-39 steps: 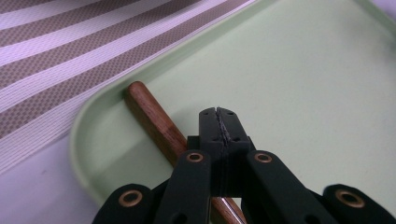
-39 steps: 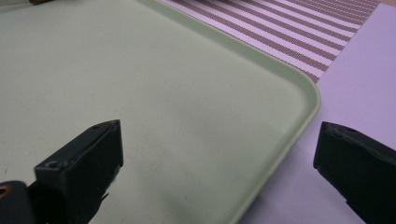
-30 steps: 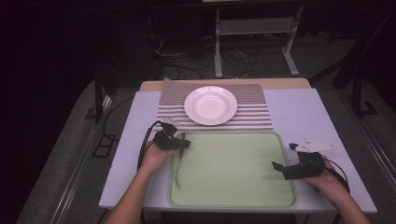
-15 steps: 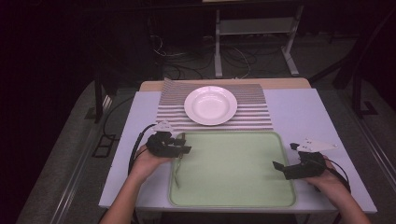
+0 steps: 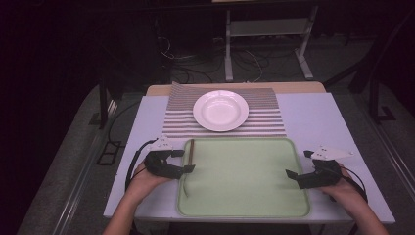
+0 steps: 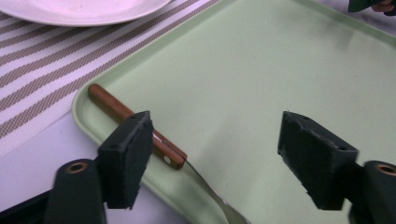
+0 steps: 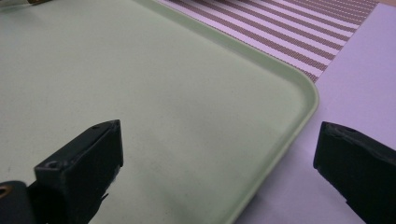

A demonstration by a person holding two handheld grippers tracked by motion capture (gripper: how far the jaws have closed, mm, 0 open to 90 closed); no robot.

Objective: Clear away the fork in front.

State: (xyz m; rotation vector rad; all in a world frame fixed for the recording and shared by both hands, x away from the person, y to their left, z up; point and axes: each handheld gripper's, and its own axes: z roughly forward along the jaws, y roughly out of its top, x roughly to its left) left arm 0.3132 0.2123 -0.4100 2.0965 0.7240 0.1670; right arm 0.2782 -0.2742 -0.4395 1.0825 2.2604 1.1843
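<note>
Left gripper [image 5: 182,160]: jaws spread wide, just been opening; nothing pinched, pads clear of the knife.
Knife [image 6: 135,124]: wooden handle, lies along the left rim of the green tray [image 5: 244,210], blade toward the person.
Right gripper [image 5: 299,164]: jaws spread, empty, straddling the tray's right edge.
Plate [image 5: 220,110]: on striped mat [image 5: 266,122], beyond the tray.
</note>
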